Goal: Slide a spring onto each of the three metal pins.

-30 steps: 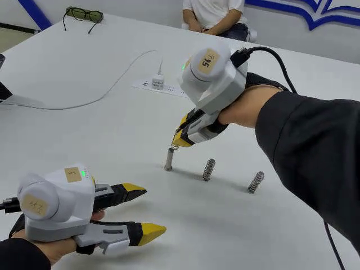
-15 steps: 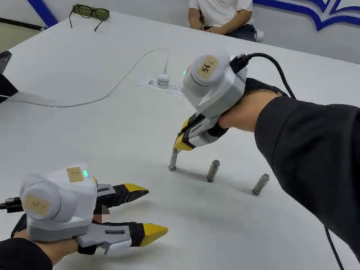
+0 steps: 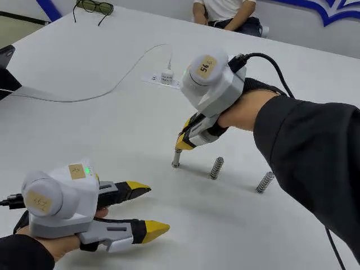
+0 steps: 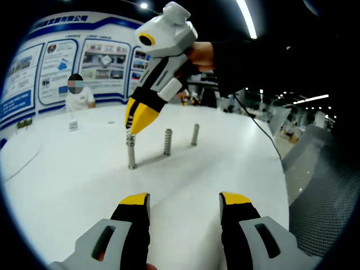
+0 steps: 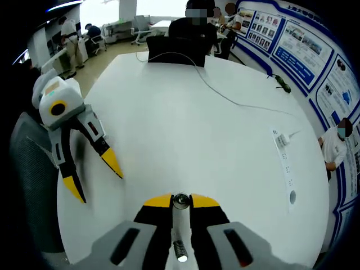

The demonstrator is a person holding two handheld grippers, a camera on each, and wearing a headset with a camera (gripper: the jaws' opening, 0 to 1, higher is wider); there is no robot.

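Observation:
Three metal pins stand in a row on the white table (image 3: 112, 129). My right gripper (image 3: 181, 145) is shut on a small spring (image 4: 129, 135) right over the top of the leftmost pin (image 3: 176, 159). That pin's shaft is bare below the tips. The middle pin (image 3: 216, 167) and the right pin (image 3: 265, 181) each carry a spring. In the right gripper view the spring's round end (image 5: 180, 200) sits between the closed yellow tips. My left gripper (image 3: 147, 207) hovers open and empty near the front left, pointing at the pins (image 4: 167, 142).
A white power strip (image 3: 163, 79) with a plugged charger and a long cable lies behind the pins. Dark glasses (image 3: 94, 7) rest at the far edge, where a person (image 3: 225, 8) sits. A dark object (image 3: 7, 81) is at the left edge.
My right gripper has come down a little, bringing the spring onto the top of the leftmost pin. The left gripper has stayed put; the head camera has shifted.

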